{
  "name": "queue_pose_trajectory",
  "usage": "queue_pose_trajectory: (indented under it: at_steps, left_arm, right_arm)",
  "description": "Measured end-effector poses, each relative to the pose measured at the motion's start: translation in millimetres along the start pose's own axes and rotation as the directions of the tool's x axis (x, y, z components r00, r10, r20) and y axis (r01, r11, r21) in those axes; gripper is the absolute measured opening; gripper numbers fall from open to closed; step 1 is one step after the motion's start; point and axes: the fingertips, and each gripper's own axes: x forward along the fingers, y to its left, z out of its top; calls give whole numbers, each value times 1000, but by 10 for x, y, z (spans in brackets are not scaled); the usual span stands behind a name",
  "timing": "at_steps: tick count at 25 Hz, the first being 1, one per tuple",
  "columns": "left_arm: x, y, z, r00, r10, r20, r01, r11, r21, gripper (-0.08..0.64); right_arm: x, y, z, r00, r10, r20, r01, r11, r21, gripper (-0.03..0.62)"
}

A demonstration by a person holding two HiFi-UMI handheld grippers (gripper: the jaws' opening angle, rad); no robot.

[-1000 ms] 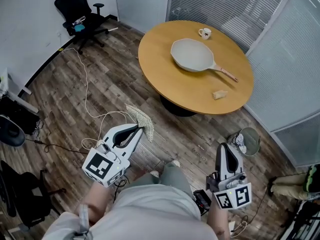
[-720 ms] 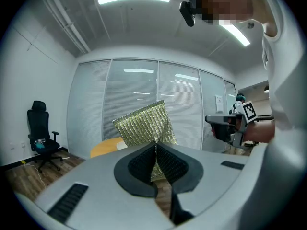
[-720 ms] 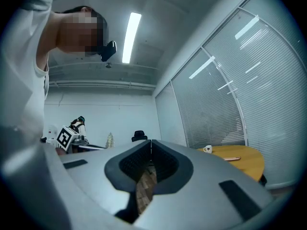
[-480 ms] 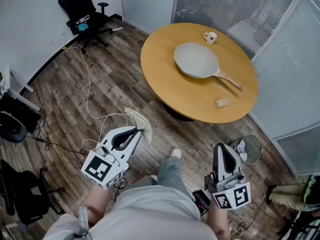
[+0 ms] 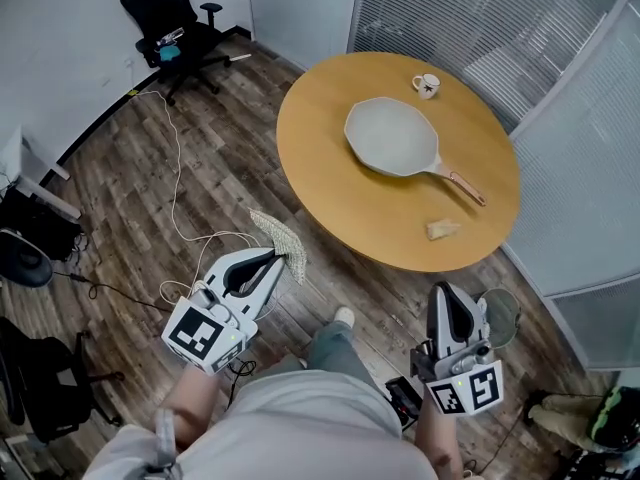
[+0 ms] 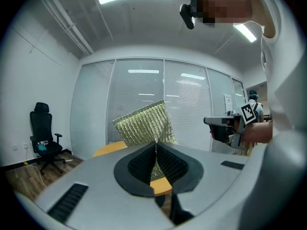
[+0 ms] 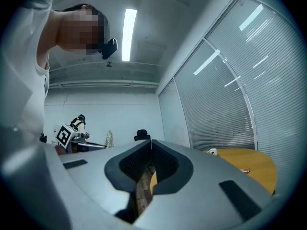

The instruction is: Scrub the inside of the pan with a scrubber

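A pale grey pan (image 5: 392, 136) with a copper-tipped handle lies on the round wooden table (image 5: 330, 168), far ahead of both grippers. My left gripper (image 5: 284, 258) is shut on a gold-green mesh scrubber (image 5: 278, 238), which sticks up past the jaw tips as the scrubber (image 6: 144, 123) in the left gripper view. My right gripper (image 5: 447, 293) is shut with nothing between its jaws, held over the floor short of the table's near edge. Both grippers (image 7: 151, 141) point roughly level toward the table.
A white mug (image 5: 428, 85) stands beyond the pan and a small tan sponge piece (image 5: 441, 230) lies near the table's near edge. A wire bin (image 5: 502, 308) sits on the floor right of my right gripper. Cables (image 5: 175, 198) trail across the wood floor; an office chair (image 5: 175, 13) stands far left.
The table and pan have shifted in the head view as the person steps forward; a foot now shows ahead. Both grippers keep their pose and grip.
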Motion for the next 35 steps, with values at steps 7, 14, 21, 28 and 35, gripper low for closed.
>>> queue_pose_trajectory:
  at_steps: [7,14,21,28,35]
  left_arm:
    - [564,76,162,1000,12,12,-12,1000,4,17]
    - [984,93,207,1000,27,13,-27,1000,-5,17]
    - [1228,171,262,998,68,13,-68,998,-2,17]
    - [1467,233,335,994,107,20,-107,994,9,17]
    - [1657,220,370,990,139,18,-139,990,0,17]
  right_arm:
    - [303,-507,79,1000,28,6,-28,1000,0,20]
    - [467,-970,76,999,44,-4,-44,999,10,20]
    - [709,-1248,90,996,90,-1,-90,996,24,20]
    - [895,-1503,145,992,125,16,-126,992,25,20]
    - [1007,-1755,174,988,152,18,-153,988,34,20]
